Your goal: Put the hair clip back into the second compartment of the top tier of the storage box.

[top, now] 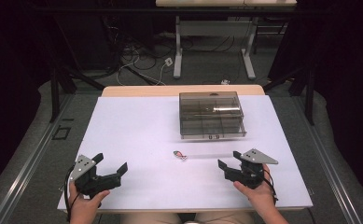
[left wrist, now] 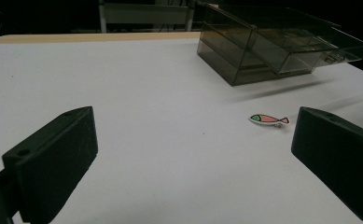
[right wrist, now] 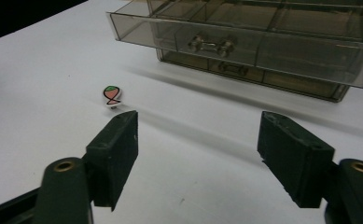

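Lying at centre frame, the small pink fish-shaped piece (top: 180,155) sits between the wide left gripper (top: 111,167) and the empty, part-open right gripper (top: 229,161).

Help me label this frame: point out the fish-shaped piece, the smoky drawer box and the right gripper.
fish-shaped piece (left wrist: 268,120): left gripper view, on its pink body.
smoky drawer box (top: 210,113): high view, on its transparent top.
right gripper (top: 229,161): high view, between its open jaw tips.

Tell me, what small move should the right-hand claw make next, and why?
Probably slide the right gripper toward the little fish piece until its jaws straddle it. The fish lies loose on the white table, off to one side of the open, empty jaws, nearer this gripper than the left gripper.
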A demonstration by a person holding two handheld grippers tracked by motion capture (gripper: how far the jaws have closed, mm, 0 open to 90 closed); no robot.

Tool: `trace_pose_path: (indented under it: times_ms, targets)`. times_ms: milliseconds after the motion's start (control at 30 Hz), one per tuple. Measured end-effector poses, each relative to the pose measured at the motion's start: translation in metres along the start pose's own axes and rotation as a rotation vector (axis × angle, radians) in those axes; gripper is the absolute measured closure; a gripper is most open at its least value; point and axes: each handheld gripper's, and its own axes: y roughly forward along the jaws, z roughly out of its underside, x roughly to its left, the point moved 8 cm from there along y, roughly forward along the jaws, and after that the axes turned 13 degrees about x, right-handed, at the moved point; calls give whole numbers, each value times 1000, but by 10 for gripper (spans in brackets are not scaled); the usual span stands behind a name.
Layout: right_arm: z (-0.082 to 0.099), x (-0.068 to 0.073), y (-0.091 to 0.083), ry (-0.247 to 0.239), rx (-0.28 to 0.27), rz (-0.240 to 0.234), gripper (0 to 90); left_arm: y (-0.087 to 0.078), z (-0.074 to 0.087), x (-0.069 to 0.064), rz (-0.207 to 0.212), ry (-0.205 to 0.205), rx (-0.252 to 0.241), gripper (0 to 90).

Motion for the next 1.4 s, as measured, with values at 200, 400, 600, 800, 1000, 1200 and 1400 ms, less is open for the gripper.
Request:
trace_pose_path:
  times_ms: [200,400,600,800,1000,1200,1400]
  targets:
    - [-8,13,10,-6,24,-37,331,0,0,0,-3,5,1,6]
    - [-12,29,20,-25,61,-73,329,0,1,2,-7,-4,1,10]
    - [-17,42,32,-32,101,-101,326,0,1,2,-11,1,1,11]
    - [-23,51,42,-33,112,-102,324,0,1,1,-7,-1,5,11]
    - [-26,56,53,-25,145,-107,341,0,1,1,-8,0,5,11]
    - [-30,61,66,-25,164,-103,356,0,1,1,-9,1,7,11]
    - [-33,65,77,-28,177,-102,363,0,1,2,-10,4,7,11]
